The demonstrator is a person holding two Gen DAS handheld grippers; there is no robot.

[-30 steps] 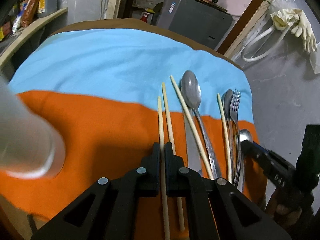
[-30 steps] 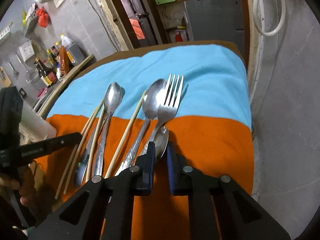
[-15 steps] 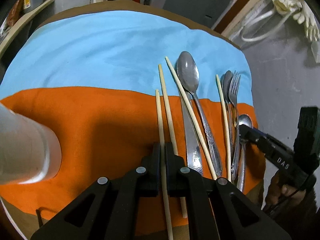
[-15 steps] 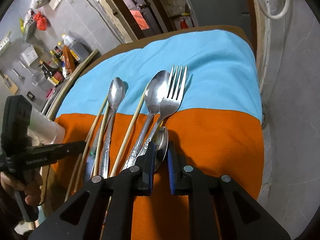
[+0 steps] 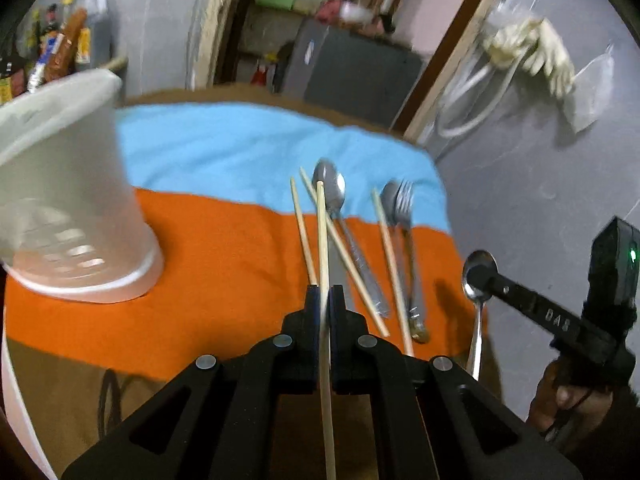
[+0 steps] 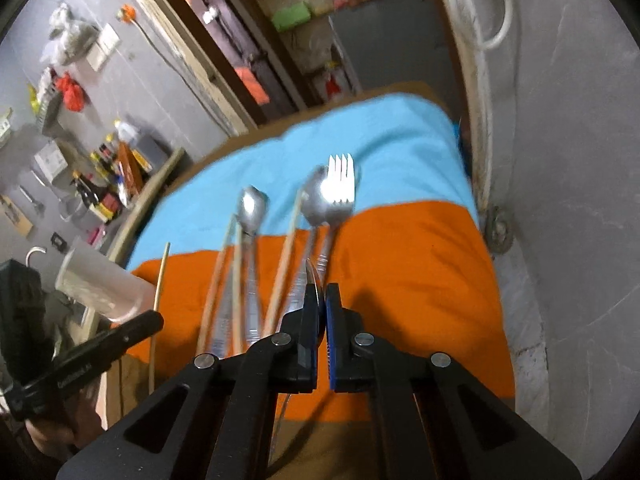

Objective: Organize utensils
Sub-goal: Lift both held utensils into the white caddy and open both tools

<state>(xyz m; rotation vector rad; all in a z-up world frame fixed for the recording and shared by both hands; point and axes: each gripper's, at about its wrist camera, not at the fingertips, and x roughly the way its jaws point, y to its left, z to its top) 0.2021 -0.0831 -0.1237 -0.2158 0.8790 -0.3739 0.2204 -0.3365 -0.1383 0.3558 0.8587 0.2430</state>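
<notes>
My left tongs [image 5: 324, 300] are clamped on one wooden chopstick [image 5: 322, 240], lifted clear of the cloth and running back between the arms toward the camera. My right tongs [image 6: 322, 300] have just been closing and now pinch a small metal spoon [image 5: 479, 280]; from the left wrist view its bowl shows at the tong tip with the handle hanging down off the near right edge of the worktop [image 5: 224, 96]. The rest lies on the orange-and-blue cloth [image 5: 224, 248]: three more chopsticks [image 5: 304, 232], a big spoon [image 5: 334, 192], then a fork [image 6: 340, 184] overlapping another spoon further right. The white perforated utensil holder [image 5: 72, 208] stands at the near left, well apart from the pile. Step in hand, as I read it: both picks done, carry phase. Next move calls for swinging each piece left over the holder's open top, tipping it upright and letting go; the chopstick is long, so watch the rim.
</notes>
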